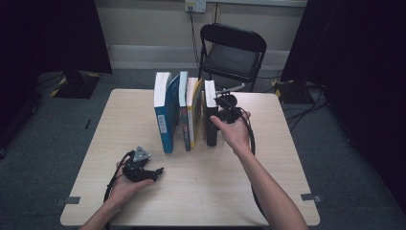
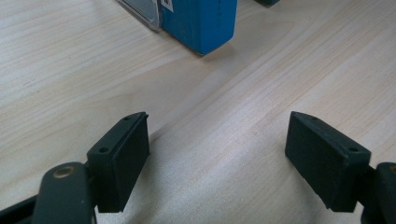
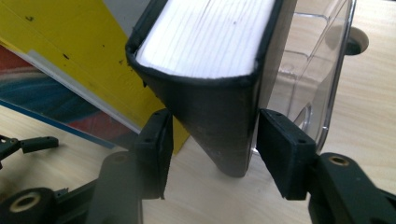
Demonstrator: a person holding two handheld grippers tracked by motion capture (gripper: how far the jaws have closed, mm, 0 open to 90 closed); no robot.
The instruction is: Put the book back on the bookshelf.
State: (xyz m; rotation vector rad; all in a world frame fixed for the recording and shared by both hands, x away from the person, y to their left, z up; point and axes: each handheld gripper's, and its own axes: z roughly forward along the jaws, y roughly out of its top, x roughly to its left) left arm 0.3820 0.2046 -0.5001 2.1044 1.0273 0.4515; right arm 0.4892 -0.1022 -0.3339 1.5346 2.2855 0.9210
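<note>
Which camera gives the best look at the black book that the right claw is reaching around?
The right gripper view: the black book looms close, its spine between the right claw and its white pages plain. The high view shows it small, upright at the right end of the row of books. The left gripper view shows a blue book instead.

No lettering is reading clearly anywhere; a white label on the blue book's [image 1: 163,125] spine is showing small dark marks, too blurred to make out

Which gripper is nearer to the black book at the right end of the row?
The right gripper: its jaws straddle the black book's spine. The left gripper rests on the table, jaws open, well short of the row.
</note>
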